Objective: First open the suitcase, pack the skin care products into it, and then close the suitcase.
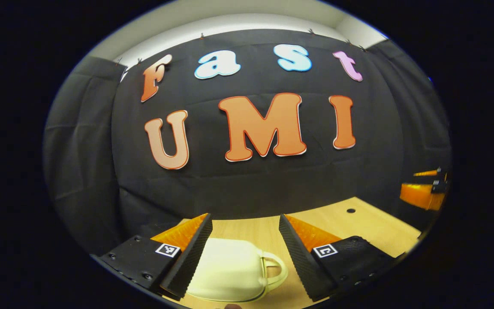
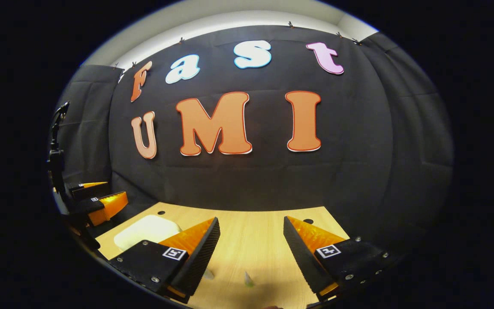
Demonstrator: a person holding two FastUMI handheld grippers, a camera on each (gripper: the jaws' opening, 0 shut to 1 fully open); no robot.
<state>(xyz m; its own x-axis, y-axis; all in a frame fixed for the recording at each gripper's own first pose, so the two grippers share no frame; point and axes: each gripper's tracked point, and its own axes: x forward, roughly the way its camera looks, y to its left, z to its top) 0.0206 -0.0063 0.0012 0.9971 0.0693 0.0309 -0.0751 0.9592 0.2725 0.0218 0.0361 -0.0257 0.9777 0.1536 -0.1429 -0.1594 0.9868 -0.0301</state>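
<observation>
One cream suitcase (image 1: 234, 270) lies closed on the wooden desk (image 1: 358, 223), handle toward the right, below and between the fingers of the left claw (image 1: 245, 251), which is spread wide and grasps nothing. Its near edge is cut off. Right claw (image 2: 251, 253) is likewise released, above bare desk. One small pale item (image 2: 249, 280) lies near it, too blurred to identify. Two claws, one suitcase counted.

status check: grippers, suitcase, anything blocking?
Left gripper open, above the closed suitcase. Right gripper open over the table. Nothing blocking.
</observation>
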